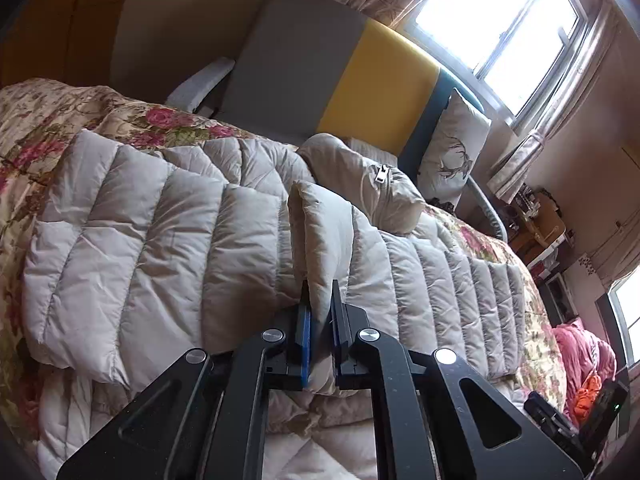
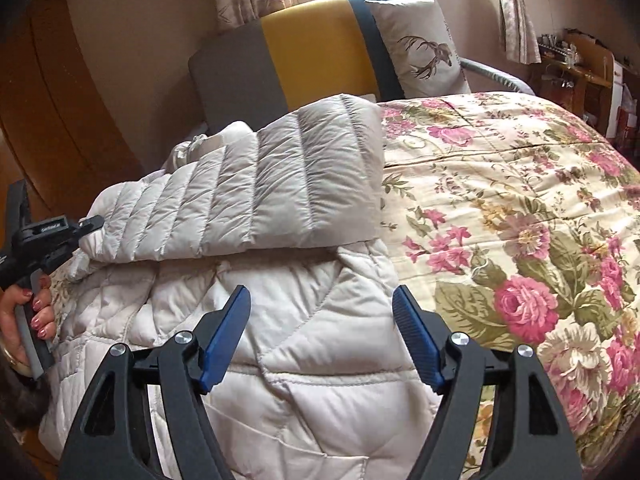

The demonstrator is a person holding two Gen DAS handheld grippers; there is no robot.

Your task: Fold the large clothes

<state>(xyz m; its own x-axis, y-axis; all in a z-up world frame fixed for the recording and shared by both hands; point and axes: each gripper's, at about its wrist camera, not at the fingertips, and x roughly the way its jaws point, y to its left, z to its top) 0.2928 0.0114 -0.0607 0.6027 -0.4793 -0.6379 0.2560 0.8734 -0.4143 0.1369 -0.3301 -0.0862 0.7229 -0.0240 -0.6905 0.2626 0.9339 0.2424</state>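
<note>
black linkage arms w/ silver screws, blue ribbed fingers [image 2: 416,340]; hand [image 2: 24,320] w/ red-pink nail polish, grey handle.

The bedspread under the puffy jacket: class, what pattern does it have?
The quilted cream bedspread has pink roses with green leaves; right wrist view.

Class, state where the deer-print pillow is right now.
The deer-print pillow leans upright against the headboard at the far end of the bed, right of its yellow panel, beyond the puffer jacket.

Floral quilt [image 2: 500,184] on bed, deer-print pillow [image 2: 420,46] against grey-and-yellow headboard [image 2: 316,52], bright curtained window [image 1: 500,20]
</note>
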